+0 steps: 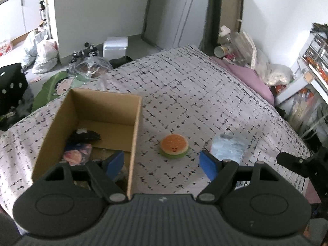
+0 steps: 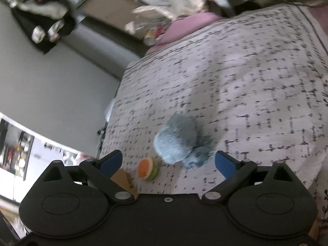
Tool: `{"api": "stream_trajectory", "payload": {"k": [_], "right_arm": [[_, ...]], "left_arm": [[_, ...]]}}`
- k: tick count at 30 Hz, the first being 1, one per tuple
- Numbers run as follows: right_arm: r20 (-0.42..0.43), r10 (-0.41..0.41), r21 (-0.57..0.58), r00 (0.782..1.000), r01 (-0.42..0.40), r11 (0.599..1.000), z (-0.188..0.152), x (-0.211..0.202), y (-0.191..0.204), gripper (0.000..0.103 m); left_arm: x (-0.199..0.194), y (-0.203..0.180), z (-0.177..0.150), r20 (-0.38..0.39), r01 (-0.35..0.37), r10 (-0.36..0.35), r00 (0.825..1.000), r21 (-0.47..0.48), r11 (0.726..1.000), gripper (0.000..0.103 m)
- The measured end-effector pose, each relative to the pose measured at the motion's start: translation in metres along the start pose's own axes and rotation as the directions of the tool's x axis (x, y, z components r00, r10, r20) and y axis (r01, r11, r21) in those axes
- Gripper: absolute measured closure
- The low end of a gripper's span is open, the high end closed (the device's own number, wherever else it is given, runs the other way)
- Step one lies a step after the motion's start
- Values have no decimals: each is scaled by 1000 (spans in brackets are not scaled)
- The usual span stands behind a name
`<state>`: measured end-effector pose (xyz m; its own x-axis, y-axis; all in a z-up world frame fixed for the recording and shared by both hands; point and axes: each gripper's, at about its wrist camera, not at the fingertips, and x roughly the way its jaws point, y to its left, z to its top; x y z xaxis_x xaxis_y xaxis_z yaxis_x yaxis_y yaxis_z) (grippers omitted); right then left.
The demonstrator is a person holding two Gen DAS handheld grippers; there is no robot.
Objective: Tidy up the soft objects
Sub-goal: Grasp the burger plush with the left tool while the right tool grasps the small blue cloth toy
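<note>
Burger plush (image 1: 174, 146) lies on the bedspread (image 1: 205, 94), just right of the cardboard box (image 1: 137, 123); grey fluffy toy (image 2: 176, 139) lies further right of the box. Both are judged light, squashy and non-fragile, best pinched across the middle. Left gripper (image 1: 162, 164) and right gripper (image 2: 168, 164) are held wide, empty.

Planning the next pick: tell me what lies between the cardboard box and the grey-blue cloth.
In the left wrist view, only the burger plush sits on the patterned bedspread between the cardboard box and the grey-blue cloth.
</note>
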<state>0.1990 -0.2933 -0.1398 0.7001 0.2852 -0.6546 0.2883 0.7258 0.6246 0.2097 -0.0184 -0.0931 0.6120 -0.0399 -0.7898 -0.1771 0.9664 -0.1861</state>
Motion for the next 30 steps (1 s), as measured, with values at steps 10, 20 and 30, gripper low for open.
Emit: {"api": "stream_trajectory", "payload": {"k": [10, 20, 30], "right_arm": [[-61, -45, 190, 997, 56, 980, 3, 32, -38, 32], [-130, -68, 261, 989, 100, 960, -6, 68, -50, 49], [-180, -78, 230, 981, 119, 966, -6, 104, -41, 51]], "left_arm": [[34, -23, 3, -47, 3, -2, 999, 22, 1000, 24], [72, -29, 4, -92, 15, -14, 996, 16, 1000, 24], [114, -35, 8, -138, -30, 35, 990, 37, 999, 25]]}}
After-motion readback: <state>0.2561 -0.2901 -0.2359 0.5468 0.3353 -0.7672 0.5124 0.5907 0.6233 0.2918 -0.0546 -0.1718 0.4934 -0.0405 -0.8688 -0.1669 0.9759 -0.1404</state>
